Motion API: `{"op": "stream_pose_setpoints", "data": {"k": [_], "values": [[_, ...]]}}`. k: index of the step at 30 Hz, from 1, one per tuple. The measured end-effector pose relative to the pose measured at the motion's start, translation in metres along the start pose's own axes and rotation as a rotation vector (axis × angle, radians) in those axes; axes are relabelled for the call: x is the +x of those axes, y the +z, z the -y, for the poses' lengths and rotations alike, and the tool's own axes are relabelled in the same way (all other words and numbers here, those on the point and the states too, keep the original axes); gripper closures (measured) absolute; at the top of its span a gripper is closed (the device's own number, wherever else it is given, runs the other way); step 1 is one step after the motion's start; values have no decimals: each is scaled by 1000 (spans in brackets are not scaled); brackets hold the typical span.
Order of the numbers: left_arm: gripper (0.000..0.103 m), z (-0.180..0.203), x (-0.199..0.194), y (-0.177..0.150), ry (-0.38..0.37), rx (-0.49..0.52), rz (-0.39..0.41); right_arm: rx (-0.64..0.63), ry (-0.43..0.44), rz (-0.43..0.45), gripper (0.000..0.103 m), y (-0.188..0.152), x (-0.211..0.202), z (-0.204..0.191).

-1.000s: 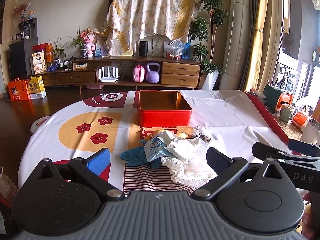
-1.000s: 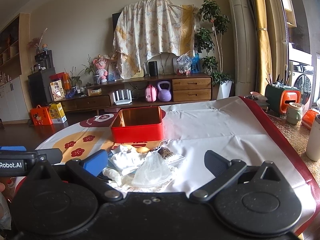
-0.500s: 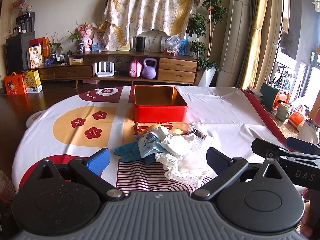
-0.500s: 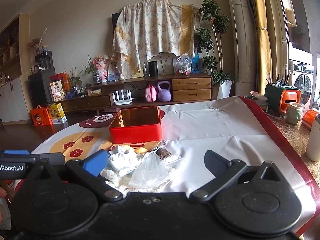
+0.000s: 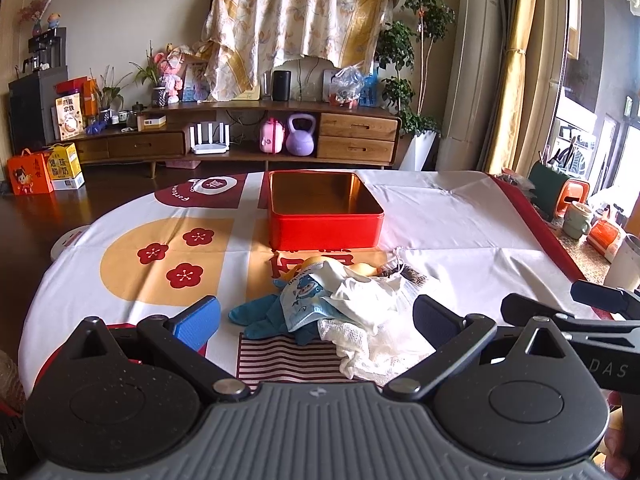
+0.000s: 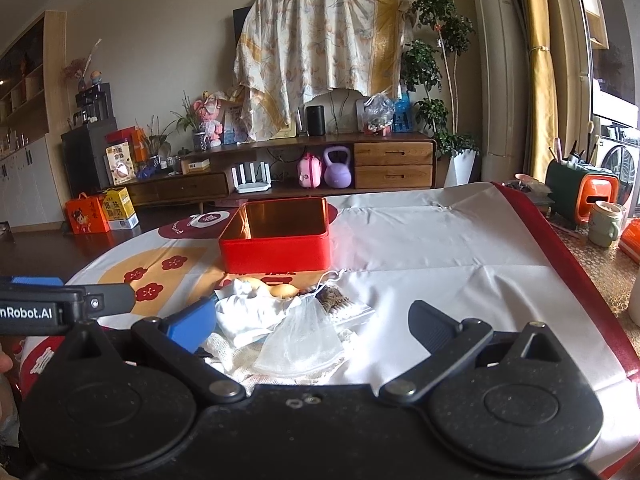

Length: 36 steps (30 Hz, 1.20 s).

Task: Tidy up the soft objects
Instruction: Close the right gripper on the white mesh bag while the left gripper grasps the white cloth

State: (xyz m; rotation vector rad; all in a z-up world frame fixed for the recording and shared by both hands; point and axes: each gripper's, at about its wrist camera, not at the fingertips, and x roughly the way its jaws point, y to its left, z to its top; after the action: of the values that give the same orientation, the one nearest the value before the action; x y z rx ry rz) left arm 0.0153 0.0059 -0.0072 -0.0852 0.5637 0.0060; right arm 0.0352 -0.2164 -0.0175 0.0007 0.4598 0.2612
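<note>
A pile of soft things lies on the table in front of an empty red tin box (image 5: pixel 324 216): a blue glove (image 5: pixel 260 316), a child's face mask (image 5: pixel 304 296), white cloths (image 5: pixel 368 304) and a white mesh bag (image 6: pixel 304 340). A yellow item (image 6: pixel 280 290) and a small printed packet (image 6: pixel 340 304) lie at the pile's far side. My left gripper (image 5: pixel 316 316) is open, just short of the pile, holding nothing. My right gripper (image 6: pixel 312 320) is open over the pile's near edge, holding nothing. The red box (image 6: pixel 276 240) stands just beyond the pile.
The round table wears a white cloth (image 5: pixel 440 224) with red and yellow prints. At its right edge stand a green mug (image 6: pixel 604 224) and an orange and green holder (image 6: pixel 580 196). A wooden sideboard (image 5: pixel 248 136) stands across the room.
The left gripper has risen and pulled back a little, so the pile and box sit lower and farther in its view. The right gripper has hardly moved. Both stay open.
</note>
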Motion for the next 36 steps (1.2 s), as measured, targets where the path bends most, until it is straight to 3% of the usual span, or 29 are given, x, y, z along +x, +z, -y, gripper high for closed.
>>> {"op": "stream_pose_setpoints", "data": {"k": [18,21,26,32,34,36], "values": [[0,18,79,5,-23,69,-72,-124,131,-159,1,-5,67,18],[0,25,94,6,-5,104,-85,-150,168,-180,3,-5,77,18],[1,36,117,5,-53,134,-121,-187,226,-219,10,-8,93,15],[2,45,143,6,-81,148,-148,-191,238,-246,15,-8,113,17],[8,48,151,6,-87,166,-157,-194,233,-255,16,-8,120,18],[9,49,158,6,-85,171,-173,-194,230,-267,19,-8,127,19]]}}
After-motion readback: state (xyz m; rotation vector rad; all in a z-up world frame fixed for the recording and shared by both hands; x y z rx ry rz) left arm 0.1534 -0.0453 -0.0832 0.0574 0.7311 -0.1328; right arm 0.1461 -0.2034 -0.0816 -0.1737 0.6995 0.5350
